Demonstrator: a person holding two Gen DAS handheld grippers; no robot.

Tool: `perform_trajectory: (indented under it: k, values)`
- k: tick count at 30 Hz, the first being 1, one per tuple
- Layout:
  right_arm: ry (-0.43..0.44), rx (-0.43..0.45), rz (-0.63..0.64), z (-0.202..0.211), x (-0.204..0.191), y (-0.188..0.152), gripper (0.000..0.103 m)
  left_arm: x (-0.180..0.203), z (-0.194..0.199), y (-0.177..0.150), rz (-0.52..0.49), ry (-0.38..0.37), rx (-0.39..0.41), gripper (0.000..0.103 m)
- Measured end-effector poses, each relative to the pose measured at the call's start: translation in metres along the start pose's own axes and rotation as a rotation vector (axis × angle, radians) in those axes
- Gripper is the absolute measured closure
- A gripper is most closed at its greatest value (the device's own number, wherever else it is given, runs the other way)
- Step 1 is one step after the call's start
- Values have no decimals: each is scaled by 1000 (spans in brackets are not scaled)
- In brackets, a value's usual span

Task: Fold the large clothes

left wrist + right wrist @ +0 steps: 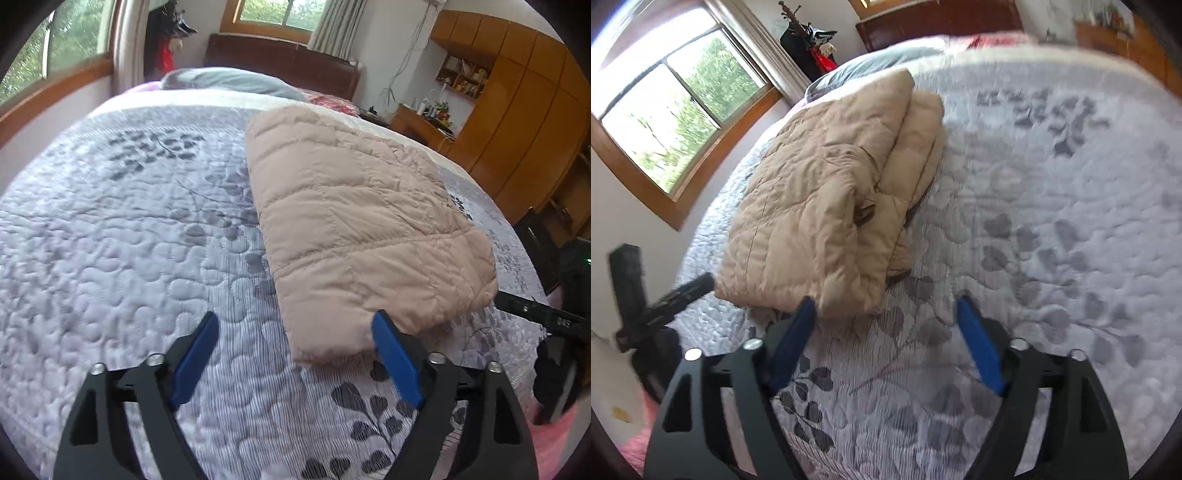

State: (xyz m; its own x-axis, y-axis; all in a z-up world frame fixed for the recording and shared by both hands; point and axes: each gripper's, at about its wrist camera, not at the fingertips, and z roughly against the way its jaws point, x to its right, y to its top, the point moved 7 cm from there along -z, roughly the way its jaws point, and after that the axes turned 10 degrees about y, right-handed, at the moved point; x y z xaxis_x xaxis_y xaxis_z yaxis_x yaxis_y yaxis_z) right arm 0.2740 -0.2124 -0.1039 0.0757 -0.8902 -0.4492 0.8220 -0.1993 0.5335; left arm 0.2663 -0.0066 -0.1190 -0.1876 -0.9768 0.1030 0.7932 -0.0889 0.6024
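Folding appears complete: quilted jacket [362, 221] lies bundled at 1 o'clock; both grippers [295, 350] [886, 332] spread wide, empty.

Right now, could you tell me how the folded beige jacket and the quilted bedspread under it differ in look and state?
The jacket is plain beige with straight box stitching; the bedspread is pale lavender-grey with dark leaf prints and curvy stitching. The jacket is folded into a thick, layered bundle, while the bedspread lies spread flat across the bed. The jacket covers only a small part of the bedspread, which fills most of both views. Both are quilted fabric, and neither claw grips either.
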Motion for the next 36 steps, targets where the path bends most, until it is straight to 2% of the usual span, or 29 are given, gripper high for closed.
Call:
perform_trajectory:
  k: [1, 3, 7, 14, 24, 36]
  values:
    - [-22, 14, 20, 4, -3, -2, 11, 2, 7, -2, -7, 18, 9, 9]
    - [-58, 38, 63, 13, -15, -9, 9, 4, 18, -4, -18, 59, 31, 5]
    - [-70, 61, 103, 28, -30, -22, 7, 7, 41, -7, -21, 130, 74, 4]
    - [-95, 101, 138, 47, -51, -26, 5, 8, 70, -15, 4, 167, 106, 4]
    - [-148, 125, 157, 72, -68, -38, 3, 16, 110, -28, -43, 251, 172, 4]
    - [-173, 114, 153, 80, -79, -54, 3, 16, 132, -43, -53, 289, 172, 4]
